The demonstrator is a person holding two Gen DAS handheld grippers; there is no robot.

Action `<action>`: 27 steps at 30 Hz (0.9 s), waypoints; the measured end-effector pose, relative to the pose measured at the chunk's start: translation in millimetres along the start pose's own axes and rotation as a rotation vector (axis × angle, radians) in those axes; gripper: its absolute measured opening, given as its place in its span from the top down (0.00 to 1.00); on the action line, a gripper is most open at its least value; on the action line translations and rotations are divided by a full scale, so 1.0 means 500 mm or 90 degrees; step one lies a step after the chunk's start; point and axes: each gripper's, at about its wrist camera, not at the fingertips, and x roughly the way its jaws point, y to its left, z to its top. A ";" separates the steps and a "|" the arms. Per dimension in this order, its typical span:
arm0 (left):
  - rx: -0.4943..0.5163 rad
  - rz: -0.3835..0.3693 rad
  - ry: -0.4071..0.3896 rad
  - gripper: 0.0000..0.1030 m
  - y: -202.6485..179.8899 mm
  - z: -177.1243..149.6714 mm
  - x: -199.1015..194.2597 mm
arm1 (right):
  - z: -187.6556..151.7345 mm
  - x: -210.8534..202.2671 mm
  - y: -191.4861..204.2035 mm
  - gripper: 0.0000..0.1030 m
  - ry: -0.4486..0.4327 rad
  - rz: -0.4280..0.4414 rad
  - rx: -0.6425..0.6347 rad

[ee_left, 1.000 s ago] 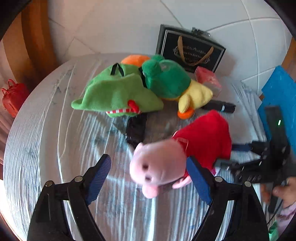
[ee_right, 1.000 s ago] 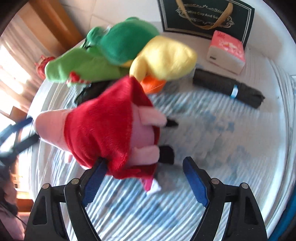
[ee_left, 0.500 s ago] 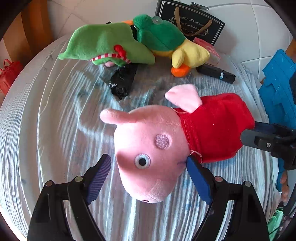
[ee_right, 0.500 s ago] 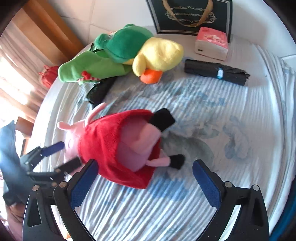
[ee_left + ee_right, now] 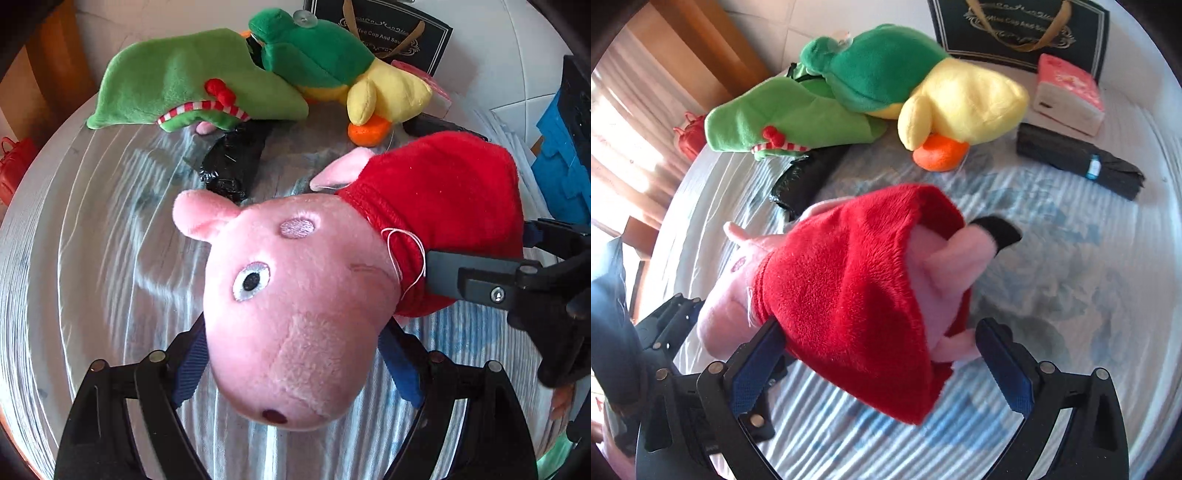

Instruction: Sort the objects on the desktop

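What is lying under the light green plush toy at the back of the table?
A crumpled black plastic bag sticks out from beneath the light green plush toy, along with a small pink bit. How far either reaches underneath is covered by the toy.

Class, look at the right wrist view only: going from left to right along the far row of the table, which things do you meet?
Light green plush → dark green plush → yellow duck plush → pink tissue pack.
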 end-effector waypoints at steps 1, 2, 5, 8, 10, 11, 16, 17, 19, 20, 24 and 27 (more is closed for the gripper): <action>0.001 0.005 -0.001 0.19 0.000 0.004 0.006 | 0.003 0.005 0.000 0.00 -0.004 0.007 0.002; 0.002 0.007 -0.005 0.19 0.000 0.006 0.010 | 0.007 0.009 0.001 0.00 -0.010 0.014 0.003; 0.010 0.002 -0.028 0.24 0.002 0.009 0.007 | 0.016 0.004 0.008 0.00 -0.030 -0.001 -0.020; 0.018 0.005 -0.051 0.33 0.001 0.006 -0.009 | 0.016 -0.011 0.017 0.15 -0.039 -0.007 -0.036; 0.018 0.001 -0.060 0.36 0.000 0.003 -0.023 | 0.010 -0.028 0.029 0.20 -0.052 -0.029 -0.056; 0.022 0.005 -0.070 0.36 -0.003 0.001 -0.034 | 0.006 -0.037 0.034 0.20 -0.057 -0.031 -0.061; 0.047 0.009 -0.131 0.36 -0.025 -0.004 -0.120 | -0.028 -0.119 0.050 0.20 -0.108 -0.036 -0.077; 0.051 0.006 -0.143 0.36 -0.031 -0.002 -0.140 | -0.034 -0.139 0.052 0.20 -0.118 -0.040 -0.078; 0.061 -0.001 -0.174 0.36 -0.046 0.000 -0.183 | -0.047 -0.184 0.056 0.20 -0.139 -0.049 -0.074; 0.067 -0.008 -0.191 0.36 -0.050 0.001 -0.207 | -0.050 -0.204 0.056 0.20 -0.146 -0.057 -0.073; 0.102 -0.033 -0.255 0.37 -0.103 0.007 -0.298 | -0.088 -0.284 0.059 0.34 -0.198 -0.067 -0.058; 0.127 -0.047 -0.272 0.40 -0.144 0.012 -0.328 | -0.109 -0.335 0.037 0.64 -0.208 -0.072 -0.024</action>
